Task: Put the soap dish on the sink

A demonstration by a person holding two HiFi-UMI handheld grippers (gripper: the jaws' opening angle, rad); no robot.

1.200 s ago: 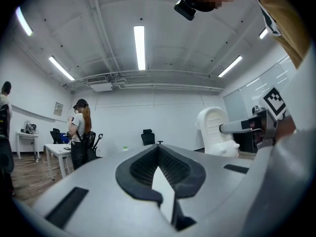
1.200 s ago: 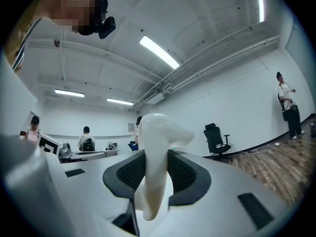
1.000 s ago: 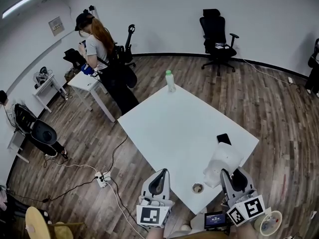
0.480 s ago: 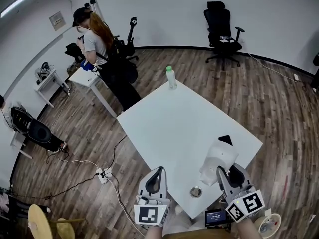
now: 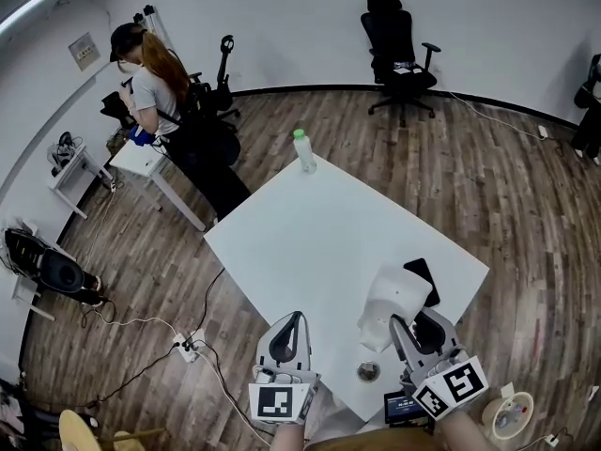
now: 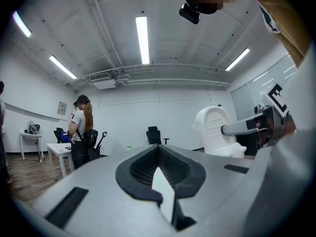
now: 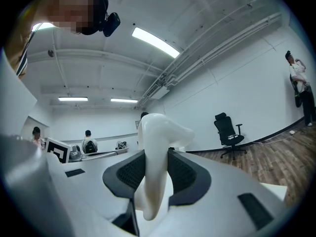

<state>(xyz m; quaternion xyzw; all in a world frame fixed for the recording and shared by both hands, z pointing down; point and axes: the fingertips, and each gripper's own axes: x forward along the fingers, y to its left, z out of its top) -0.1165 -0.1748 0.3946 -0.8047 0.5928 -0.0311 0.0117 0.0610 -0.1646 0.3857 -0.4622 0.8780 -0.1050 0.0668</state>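
While my right gripper (image 7: 150, 172) pinches the white soap dish (image 7: 159, 132) between its ribbed dark pads (image 7: 185, 174), the dish's curved body fills the gap and hides the pad faces where they press on it. Its lower end is cut off behind my own gripper body. My left gripper (image 6: 159, 154) has its jaws pressed together at the tips with nothing between them; only a pale sliver shows through the slit nearer the camera.

From the head view the soap dish hangs over the near right part of the white table (image 5: 310, 233), and I cannot tell whether its underside touches the top. On its far right side a flat black thing (image 5: 423, 272) lies on the table, half hidden by the dish, so I cannot say what it is. Just near and left of the dish a small round metal ring (image 5: 368, 372) sits by the table's near edge. Whether it is set into the top or lies on it I cannot tell.

Both marker cubes (image 5: 279, 402) carry black-and-white square patterns, no letters. Beside the right one a small screen (image 5: 402, 408) glows, its figures too small to read. At the table's far corner stands a green-capped bottle (image 5: 304, 150), its label unreadable. Far left a person (image 5: 155, 92) stands by a small white desk (image 5: 141, 156), near a wall sign (image 5: 83, 51) whose print is too small to read. A black office chair (image 5: 394, 45) stands by the far wall.
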